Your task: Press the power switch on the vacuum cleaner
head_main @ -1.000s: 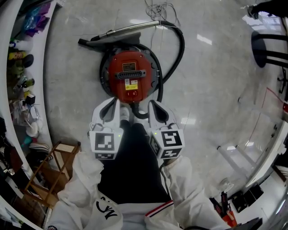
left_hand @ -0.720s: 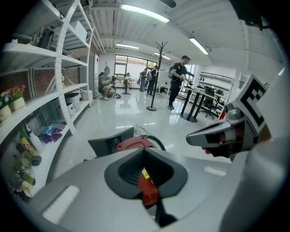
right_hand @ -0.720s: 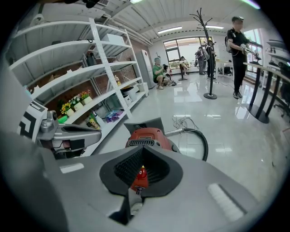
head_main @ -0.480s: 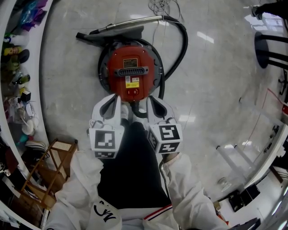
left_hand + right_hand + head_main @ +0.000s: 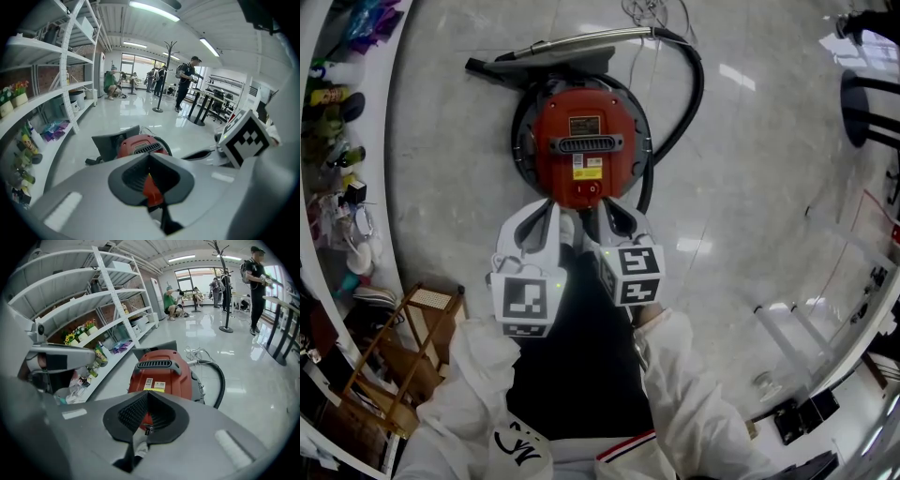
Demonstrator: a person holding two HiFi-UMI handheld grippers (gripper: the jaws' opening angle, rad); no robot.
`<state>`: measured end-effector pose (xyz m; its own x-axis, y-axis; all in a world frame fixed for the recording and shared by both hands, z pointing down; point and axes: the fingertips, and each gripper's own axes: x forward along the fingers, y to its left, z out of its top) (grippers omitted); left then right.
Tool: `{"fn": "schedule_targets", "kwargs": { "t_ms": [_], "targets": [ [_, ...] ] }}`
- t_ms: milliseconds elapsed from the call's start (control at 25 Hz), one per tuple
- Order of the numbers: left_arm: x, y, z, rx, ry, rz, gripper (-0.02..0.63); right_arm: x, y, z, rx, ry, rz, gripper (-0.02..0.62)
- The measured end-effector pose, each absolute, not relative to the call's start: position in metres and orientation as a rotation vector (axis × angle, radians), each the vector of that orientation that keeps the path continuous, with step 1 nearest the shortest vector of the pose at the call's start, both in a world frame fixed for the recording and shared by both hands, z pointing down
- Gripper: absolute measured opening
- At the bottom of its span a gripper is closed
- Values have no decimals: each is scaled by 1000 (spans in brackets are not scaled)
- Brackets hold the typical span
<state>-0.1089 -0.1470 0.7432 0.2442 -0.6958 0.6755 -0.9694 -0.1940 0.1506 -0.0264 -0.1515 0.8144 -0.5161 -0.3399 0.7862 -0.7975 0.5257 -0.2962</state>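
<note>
At vacuum cleaner (image 5: pixel 586 141) near edge | our right gripper (image 5: pixel 147 394) hovers beside power switch (image 5: pixel 589 188), jaws closed, empty | left gripper (image 5: pixel 149 157) closed, empty | press not yet done

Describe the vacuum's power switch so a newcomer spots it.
A round red vacuum cleaner sits on the pale floor. Below its grey handle and yellow label, at the rim nearest the person, the power switch is a small red rocker, smaller than the label.
</note>
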Motion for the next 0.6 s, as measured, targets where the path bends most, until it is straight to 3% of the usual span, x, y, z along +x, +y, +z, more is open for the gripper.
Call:
{"fn": "schedule_targets", "kwargs": {
  "t_ms": [600],
  "targets": [
    [-115, -139, 753, 1910, -1516, 636, 0, -32, -151, 855, 864, -2033, 867, 1]
  ]
}}
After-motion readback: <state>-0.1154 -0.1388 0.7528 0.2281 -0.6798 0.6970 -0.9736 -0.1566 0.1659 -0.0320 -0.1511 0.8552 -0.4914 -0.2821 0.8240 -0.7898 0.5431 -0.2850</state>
